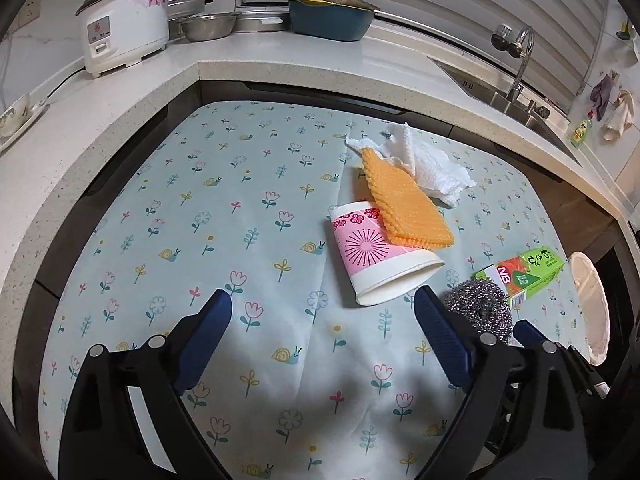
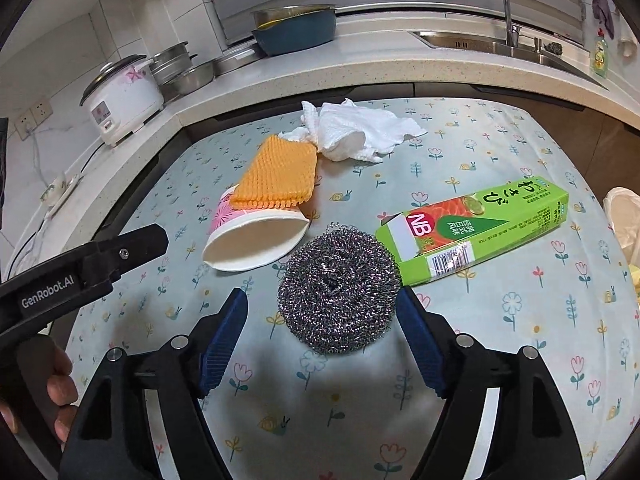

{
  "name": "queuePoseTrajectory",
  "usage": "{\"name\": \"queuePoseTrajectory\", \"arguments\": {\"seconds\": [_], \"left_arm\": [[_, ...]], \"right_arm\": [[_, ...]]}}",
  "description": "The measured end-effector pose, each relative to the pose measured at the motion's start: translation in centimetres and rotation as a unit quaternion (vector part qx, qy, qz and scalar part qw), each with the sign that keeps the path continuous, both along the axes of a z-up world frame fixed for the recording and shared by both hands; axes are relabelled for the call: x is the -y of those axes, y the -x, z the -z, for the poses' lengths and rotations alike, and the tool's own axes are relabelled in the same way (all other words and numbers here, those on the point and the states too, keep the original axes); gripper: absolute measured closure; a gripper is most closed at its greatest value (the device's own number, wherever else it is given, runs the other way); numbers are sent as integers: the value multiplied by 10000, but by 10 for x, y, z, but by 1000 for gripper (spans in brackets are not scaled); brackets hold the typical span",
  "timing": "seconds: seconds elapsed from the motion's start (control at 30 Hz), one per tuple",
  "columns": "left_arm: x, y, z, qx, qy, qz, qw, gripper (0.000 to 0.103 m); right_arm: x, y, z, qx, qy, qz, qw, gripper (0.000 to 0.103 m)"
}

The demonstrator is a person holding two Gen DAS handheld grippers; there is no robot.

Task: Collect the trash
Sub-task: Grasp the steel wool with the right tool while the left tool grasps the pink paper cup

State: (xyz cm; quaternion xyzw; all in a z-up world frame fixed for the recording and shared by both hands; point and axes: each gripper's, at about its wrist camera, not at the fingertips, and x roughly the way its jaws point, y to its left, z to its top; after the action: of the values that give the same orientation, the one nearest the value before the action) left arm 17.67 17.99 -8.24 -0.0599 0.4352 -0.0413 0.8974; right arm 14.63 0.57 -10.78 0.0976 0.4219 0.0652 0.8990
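Observation:
A pink-patterned paper cup lies on its side on the flowered tablecloth, with an orange sponge pad resting on it and a crumpled white paper towel behind. My left gripper is open over bare cloth, its right finger just short of the cup's mouth. A steel wool scourer lies between the fingers of my right gripper, which is open, with a clear gap at the left pad. A green carton lies to the right of the scourer. In the right wrist view the cup sits left of the scourer.
A white bag hangs open at the table's right edge. The L-shaped counter wraps the far and left sides, carrying a rice cooker, steel bowls, a blue basin and a sink. A hand holds the left gripper.

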Motion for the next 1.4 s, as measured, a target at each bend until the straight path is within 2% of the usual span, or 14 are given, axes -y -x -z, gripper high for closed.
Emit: {"name": "queuePoseTrajectory", "arguments": {"seconds": [0.43,0.5,0.73,0.83,0.93,1.03,1.1,1.17,1.4], "left_arm": [[12,-14,22,-205,12,211,9996,15],[16,-15,25,-226,-28,266,9994,15],[26,-26,34,-266,-60,358,9990,18],[29,-31,40,-307,-120,380,9987,25],[31,-36,47,-395,-123,412,9983,39],[32,-38,50,-447,-156,419,9980,56],[33,-39,50,-485,-137,435,9978,76],[35,-38,48,-490,-140,448,9977,89],[38,-22,31,-359,-187,410,9983,95]], "right_arm": [[3,-18,21,-181,55,171,9997,26],[3,-19,23,-203,15,136,9997,36],[12,-11,16,-58,-88,96,9999,42],[20,-4,11,22,-180,186,9997,42],[29,1,5,91,-257,283,9992,42],[36,3,1,146,-310,360,9988,42],[38,3,-2,177,-325,386,9986,42],[40,3,-4,198,-332,403,9984,42],[46,10,-11,287,-412,409,9979,42]]}}
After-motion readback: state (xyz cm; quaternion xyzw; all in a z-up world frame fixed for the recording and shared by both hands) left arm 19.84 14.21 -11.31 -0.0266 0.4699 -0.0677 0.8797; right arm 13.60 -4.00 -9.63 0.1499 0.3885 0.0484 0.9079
